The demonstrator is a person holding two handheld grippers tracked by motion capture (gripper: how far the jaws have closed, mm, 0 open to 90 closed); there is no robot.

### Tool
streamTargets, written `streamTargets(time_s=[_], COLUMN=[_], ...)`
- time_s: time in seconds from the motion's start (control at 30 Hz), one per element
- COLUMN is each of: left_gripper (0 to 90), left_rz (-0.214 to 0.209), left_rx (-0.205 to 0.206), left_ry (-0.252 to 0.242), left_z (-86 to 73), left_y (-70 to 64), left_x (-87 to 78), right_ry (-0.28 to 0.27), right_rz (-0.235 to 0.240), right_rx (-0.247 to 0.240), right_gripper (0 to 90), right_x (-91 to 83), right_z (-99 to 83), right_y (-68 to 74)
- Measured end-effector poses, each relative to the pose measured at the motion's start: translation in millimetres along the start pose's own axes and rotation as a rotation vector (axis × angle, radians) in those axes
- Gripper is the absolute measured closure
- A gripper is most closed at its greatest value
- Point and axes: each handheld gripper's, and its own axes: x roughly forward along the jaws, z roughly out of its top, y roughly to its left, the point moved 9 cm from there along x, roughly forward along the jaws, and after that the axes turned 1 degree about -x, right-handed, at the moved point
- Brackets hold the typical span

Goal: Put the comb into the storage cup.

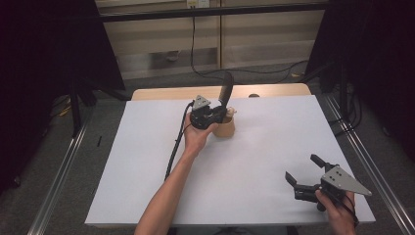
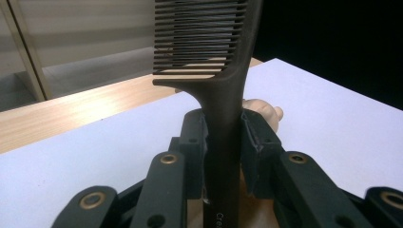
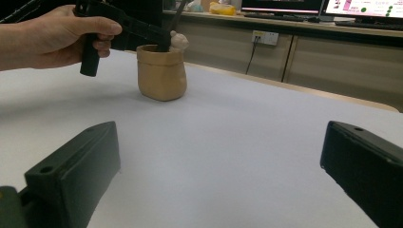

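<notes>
Comb: one black comb (image 2: 223,80), clamped by its handle in the left gripper (image 1: 214,114), standing over the tan pot (image 1: 224,128) towards the far middle of the table.
Comb axis: long axis close to upright, handle down at the pot's mouth, toothed end up and leaning slightly to the right in the high view; in the left gripper view the teeth point left.
Comb lower end: whether the tip touches the pot's inside, I cannot tell; the jaws hide it.
Left gripper: jaws pressed in on both sides of the comb handle, no gap showing, one hand (image 1: 195,137) wrapped round the grip just near of the pot, forearm running back to the near edge.
Pot: one, a soft tan bag-shaped container (image 3: 161,71), upright, with a small pale figure (image 3: 179,40) at its rim on the right.
Right gripper: held at the near right corner (image 1: 302,172), jaws spread wide with nothing between them, well apart from the pot; its view looks low across the sheet between two black jaws towards the pot.
Surface: one white sheet (image 1: 274,142) covering the table, a strip of pale wood (image 1: 166,93) showing along the far edge.
Room: grey floor, metal rails either side, dark curtains left and right, pale cabinet fronts at the far wall, a black cable (image 1: 193,44) hanging down, lit screens (image 3: 366,7) on a counter.
Count: two grippers, one comb, one pot, one figure.
</notes>
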Motion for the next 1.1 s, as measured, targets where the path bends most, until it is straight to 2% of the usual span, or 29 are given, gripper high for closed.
streamTargets(time_s=[0.17, 0.7, 0.87, 1.1], left_gripper=[72.7, 71.8, 68.9, 64.8], left_rz=[-0.001, -0.011, -0.003, -0.011], left_rx=[0.016, 0.034, 0.013, 0.016], left_ry=[0.017, 0.012, -0.008, -0.009], left_z=[-1.8, -0.9, 4.4, 5.2], left_y=[-0.4, -0.7, 0.6, 3.4], left_x=[-0.7, -1.7, -4.4, -6.9], right_ry=[-0.002, -0.003, -0.003, -0.002], right_rz=[0.003, 0.000, -0.001, 0.001], right_rx=[-0.002, -0.003, -0.003, -0.001], right_gripper=[0.0, 0.0, 0.0, 0.0], right_x=[-0.4, -0.4, -0.3, -0.2], right_z=[0.3, 0.5, 0.4, 0.3], right_y=[0.3, -0.1, -0.4, 0.4])
